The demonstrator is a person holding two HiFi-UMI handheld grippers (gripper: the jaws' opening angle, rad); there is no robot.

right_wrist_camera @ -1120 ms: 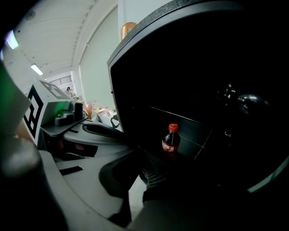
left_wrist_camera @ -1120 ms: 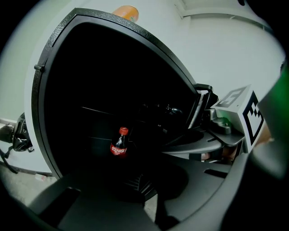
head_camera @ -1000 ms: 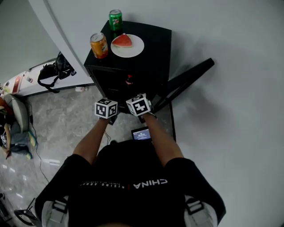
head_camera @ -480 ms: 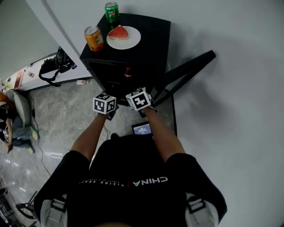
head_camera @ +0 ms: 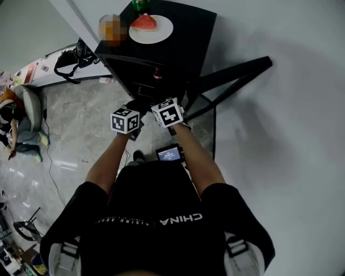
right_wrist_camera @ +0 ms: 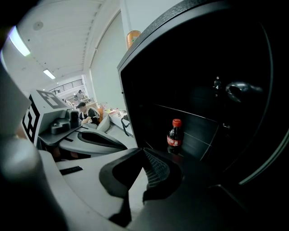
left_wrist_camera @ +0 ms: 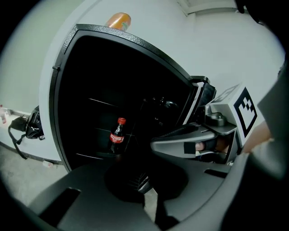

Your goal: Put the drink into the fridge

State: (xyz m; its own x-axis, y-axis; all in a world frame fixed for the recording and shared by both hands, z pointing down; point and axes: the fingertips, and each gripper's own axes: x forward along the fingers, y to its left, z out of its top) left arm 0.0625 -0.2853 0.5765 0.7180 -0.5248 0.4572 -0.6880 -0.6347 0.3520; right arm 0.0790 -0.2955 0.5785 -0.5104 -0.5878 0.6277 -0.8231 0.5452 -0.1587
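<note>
We hold both grippers just in front of the open fridge. The left gripper has its jaws pressed together with nothing in them. The right gripper is closed tight and empty too.

The cola bottle is already inside the fridge. It stands straight up on a shelf with its red cap on top. It lies at 11 o'clock from the left gripper and at 1 o'clock from the right gripper. So it sits between the two, and neither looks clearly nearer. We think this drink is in its place.

More drinks stand on the fridge top at 12 o'clock. There is an orange can and a green can, next to a plate with watermelon.

The door hangs open at 2 o'clock, on the right gripper's side. If we shut it next, the right gripper is closer. The floor at 9 o'clock gives us room to step back.
</note>
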